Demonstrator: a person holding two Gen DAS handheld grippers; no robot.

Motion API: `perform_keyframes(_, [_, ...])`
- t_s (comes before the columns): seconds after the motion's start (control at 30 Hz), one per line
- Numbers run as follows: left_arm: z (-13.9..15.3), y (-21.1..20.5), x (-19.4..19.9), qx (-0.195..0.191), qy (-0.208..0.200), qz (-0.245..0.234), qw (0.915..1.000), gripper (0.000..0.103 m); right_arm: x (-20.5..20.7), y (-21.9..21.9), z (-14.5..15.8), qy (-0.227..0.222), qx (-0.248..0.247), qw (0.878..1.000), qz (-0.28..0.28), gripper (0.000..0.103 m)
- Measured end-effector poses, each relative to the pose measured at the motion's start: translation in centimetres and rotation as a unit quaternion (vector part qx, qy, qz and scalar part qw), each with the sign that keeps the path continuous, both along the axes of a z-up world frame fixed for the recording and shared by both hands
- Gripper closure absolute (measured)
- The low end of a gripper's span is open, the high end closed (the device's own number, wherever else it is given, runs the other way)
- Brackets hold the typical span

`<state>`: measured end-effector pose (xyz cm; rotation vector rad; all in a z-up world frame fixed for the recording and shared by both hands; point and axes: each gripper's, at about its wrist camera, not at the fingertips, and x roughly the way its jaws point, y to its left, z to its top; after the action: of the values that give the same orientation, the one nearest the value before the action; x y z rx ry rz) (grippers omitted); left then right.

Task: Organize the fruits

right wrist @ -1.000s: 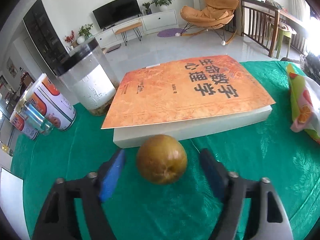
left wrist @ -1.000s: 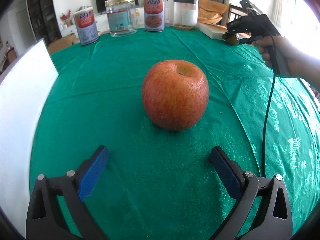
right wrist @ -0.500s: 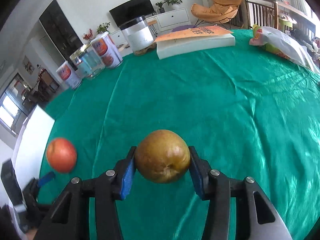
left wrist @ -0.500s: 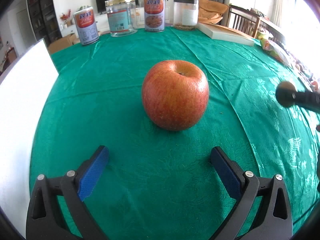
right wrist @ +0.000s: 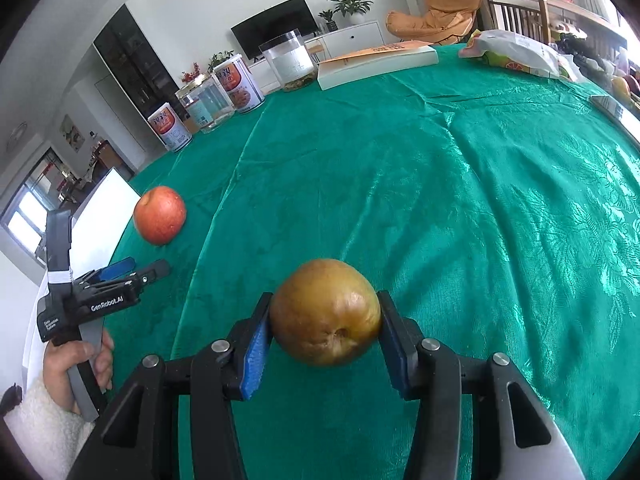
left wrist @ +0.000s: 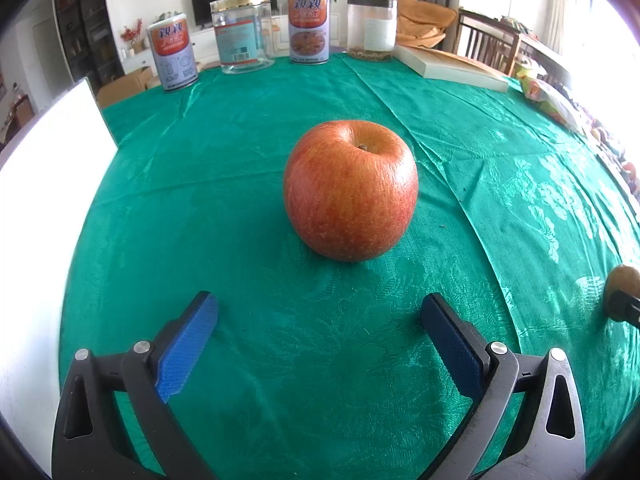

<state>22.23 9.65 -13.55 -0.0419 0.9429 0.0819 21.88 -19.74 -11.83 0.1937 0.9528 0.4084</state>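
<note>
Right tongs (right wrist: 325,330) clamped on brown pear (right wrist: 325,318), both blue pads pressed to its sides, pear held above green-clothed table (right wrist: 460,200). Left tongs (left wrist: 320,344) spread apart, nothing between pads, pointing down at red apple (left wrist: 351,190). Apple sits upright on cloth just ahead of left tongs, beside white board (left wrist: 44,200).

"GenRobot.AI" on left tool (right wrist: 132,270) body; "親親" on orange-labelled cans (left wrist: 309,26).
</note>
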Motion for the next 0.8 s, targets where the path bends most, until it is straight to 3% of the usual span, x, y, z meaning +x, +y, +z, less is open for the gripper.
perform_keyframes(0.17, [0.0, 0.0, 0.0, 0.0, 0.0, 0.0, 1.0, 0.001, -1.0, 0.0, 0.1, -0.003, -0.014, 1.0, 0.006, 0.053])
perform_keyframes(0.33, [0.0, 0.0, 0.0, 0.0, 0.0, 0.0, 1.0, 0.001, -1.1, -1.5, 0.2, 0.035, 0.013, 0.999, -0.009, 0.053])
perform_keyframes(0.53, [0.0, 0.0, 0.0, 0.0, 0.0, 0.0, 1.0, 0.001, -0.6, -1.2, 0.7, 0.074, -0.014, 0.997, 0.021, 0.052])
perform_keyframes(0.8, [0.0, 0.0, 0.0, 0.0, 0.0, 0.0, 1.0, 0.001, -3.2, -1.5, 1.1, 0.091, -0.05, 0.993, 0.055, 0.052])
